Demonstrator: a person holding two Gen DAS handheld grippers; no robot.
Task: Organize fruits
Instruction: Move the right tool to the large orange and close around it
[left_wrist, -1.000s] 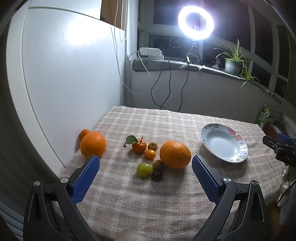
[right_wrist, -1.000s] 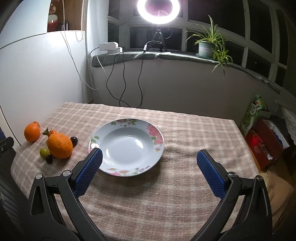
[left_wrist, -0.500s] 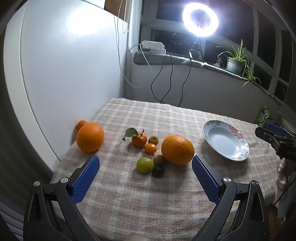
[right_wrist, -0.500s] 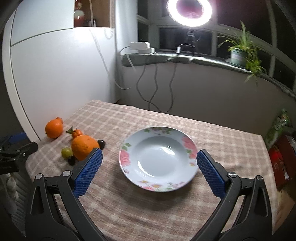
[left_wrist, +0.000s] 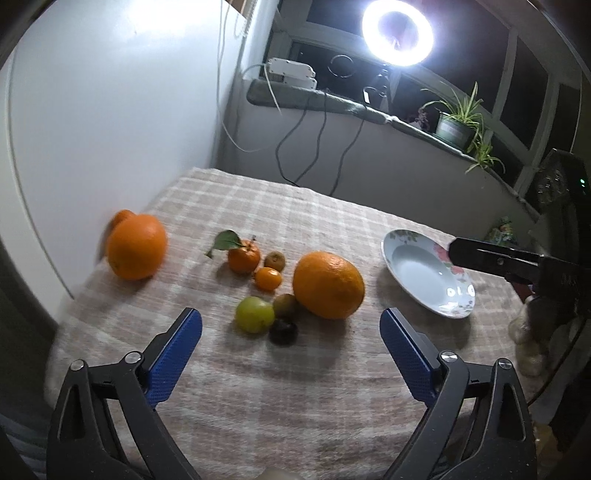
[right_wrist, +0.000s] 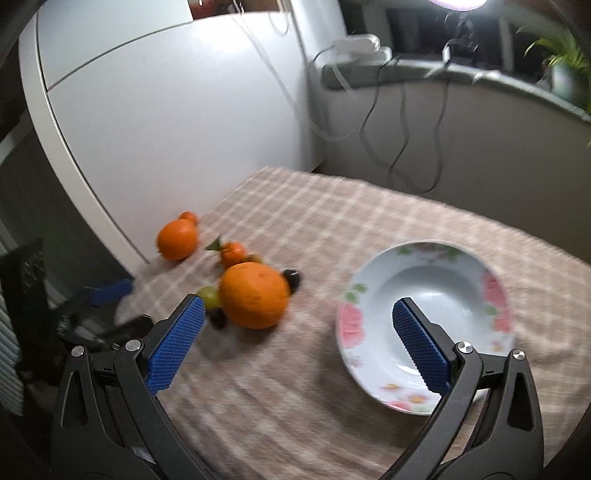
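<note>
While motion blurs fruit, small orange (left_wrist: 122, 218) half-hidden.

A ring light (left_wrist: 397, 32) glares above a potted plant (left_wrist: 456, 123).

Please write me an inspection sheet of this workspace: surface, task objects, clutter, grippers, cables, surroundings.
Surface: checked tablecloth covers the table.
Job's things: two large oranges, leafed mandarin, small fruits clustered; flowered plate empty.
Clutter: nothing seen.
Grippers: left gripper open, jaws just closing slightly, nothing between; right gripper open, empty.
Cables: black cables hang down the wall.
Surroundings: ring light, potted plant, white cabinet.
</note>
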